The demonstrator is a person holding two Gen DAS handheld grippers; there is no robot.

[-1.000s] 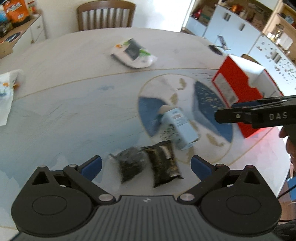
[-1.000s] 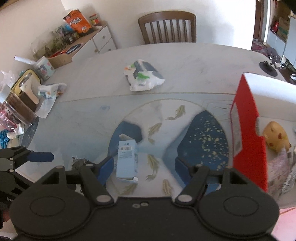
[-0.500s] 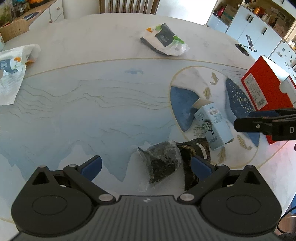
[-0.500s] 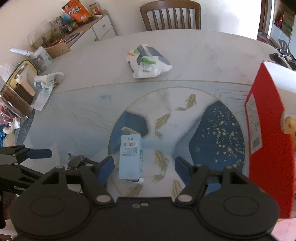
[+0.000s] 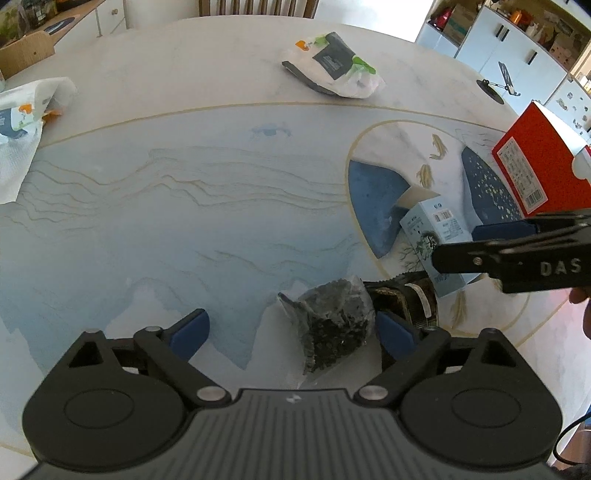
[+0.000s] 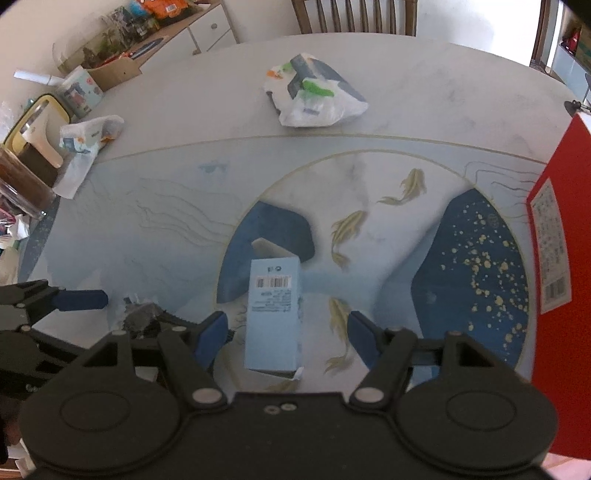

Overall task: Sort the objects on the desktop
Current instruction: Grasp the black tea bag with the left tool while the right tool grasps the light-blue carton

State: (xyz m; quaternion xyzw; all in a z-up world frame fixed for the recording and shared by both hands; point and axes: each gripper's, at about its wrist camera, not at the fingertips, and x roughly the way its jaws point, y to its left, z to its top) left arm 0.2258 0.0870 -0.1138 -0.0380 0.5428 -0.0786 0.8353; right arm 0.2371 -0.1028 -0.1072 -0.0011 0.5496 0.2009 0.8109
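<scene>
Wooden chair [image 6: 354, 16] behind worktop [image 5: 192, 206]; white cabinets [image 5: 513, 48] far right; cluttered sideboard [image 6: 155, 40] far left.

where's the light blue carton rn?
Right wrist view: the light blue carton lies flat on the table, between the open jaws of the right gripper, untouched, with the red box to its right.

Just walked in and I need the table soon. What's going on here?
A person is sorting things on the painted table with two handheld grippers. The left gripper, jaws just closing a little, straddles a clear packet of dark bits but is not yet pressing on it. The right gripper is open around a light blue carton lying flat. Nothing is lifted. A red box stands open nearby.
</scene>
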